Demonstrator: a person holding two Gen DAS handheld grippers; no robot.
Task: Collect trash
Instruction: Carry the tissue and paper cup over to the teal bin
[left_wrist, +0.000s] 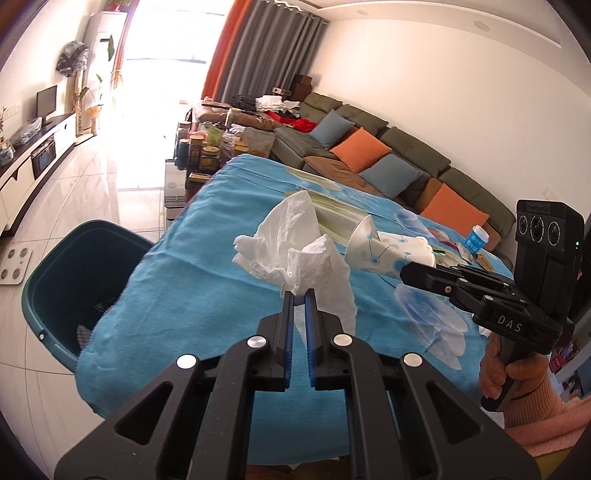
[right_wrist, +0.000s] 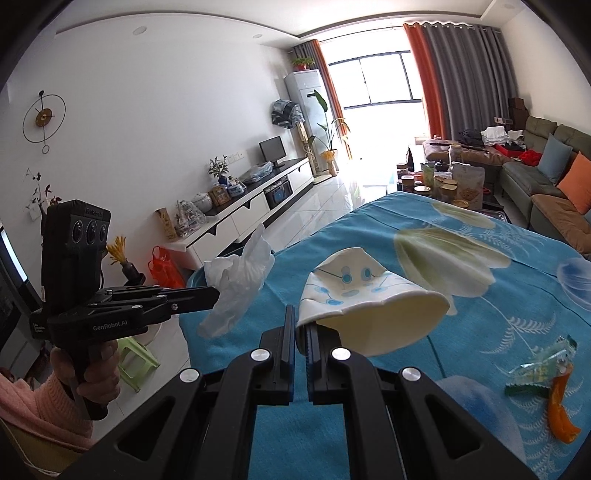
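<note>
My left gripper (left_wrist: 299, 293) is shut on a crumpled white tissue (left_wrist: 295, 251) and holds it above the blue-covered table (left_wrist: 192, 295). It also shows in the right wrist view (right_wrist: 216, 293) with the tissue (right_wrist: 240, 280). My right gripper (right_wrist: 301, 319) is shut on the rim of a crushed paper cup (right_wrist: 362, 299) with blue dots, held above the table (right_wrist: 480, 314). The cup (left_wrist: 388, 251) and right gripper (left_wrist: 406, 271) show in the left wrist view. A dark teal bin (left_wrist: 74, 280) stands on the floor at the table's left edge.
An orange peel (right_wrist: 559, 413) and a green wrapper (right_wrist: 535, 373) lie on the table at right. Small items and a blue-capped container (left_wrist: 476, 240) sit at the table's far right. A sofa (left_wrist: 369, 147) and a cluttered coffee table (left_wrist: 207, 147) lie beyond.
</note>
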